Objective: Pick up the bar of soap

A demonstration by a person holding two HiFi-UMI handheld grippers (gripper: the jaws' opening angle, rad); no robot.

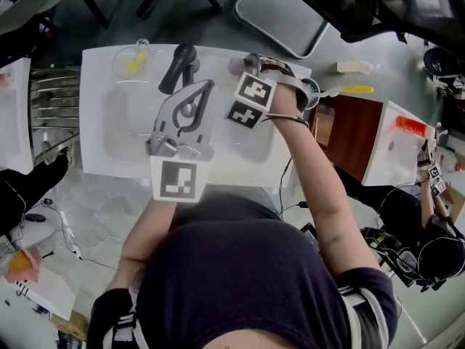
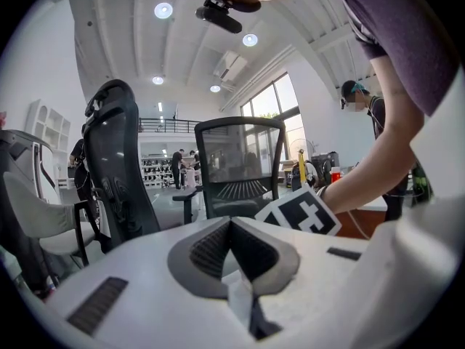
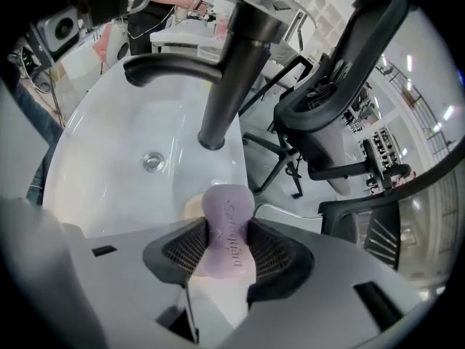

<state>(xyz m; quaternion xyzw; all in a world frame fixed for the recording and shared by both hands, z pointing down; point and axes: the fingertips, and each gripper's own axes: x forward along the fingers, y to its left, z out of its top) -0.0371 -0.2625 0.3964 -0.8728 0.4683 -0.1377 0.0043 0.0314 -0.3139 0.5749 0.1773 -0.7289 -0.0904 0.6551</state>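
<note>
A pale purple bar of soap (image 3: 229, 209) with stamped lettering stands on end between the dark ribbed pads of my right gripper (image 3: 227, 247), which is shut on it. It hangs over the back right rim of the white sink (image 3: 116, 129), close to the dark faucet (image 3: 234, 71). In the head view my right gripper (image 1: 245, 67) reaches to the sink's far right corner, where its tips and the soap are mostly hidden. My left gripper (image 1: 205, 87) hovers over the basin (image 1: 131, 122), tilted upward, shut and empty (image 2: 231, 227).
A drain (image 3: 152, 161) sits in the basin. A clear dish with something yellow (image 1: 134, 60) stands at the back left rim. Office chairs (image 3: 341, 86) stand behind the sink. A brown table (image 1: 352, 133) and another white sink (image 1: 396, 151) lie to the right, with a person (image 1: 429, 224) there.
</note>
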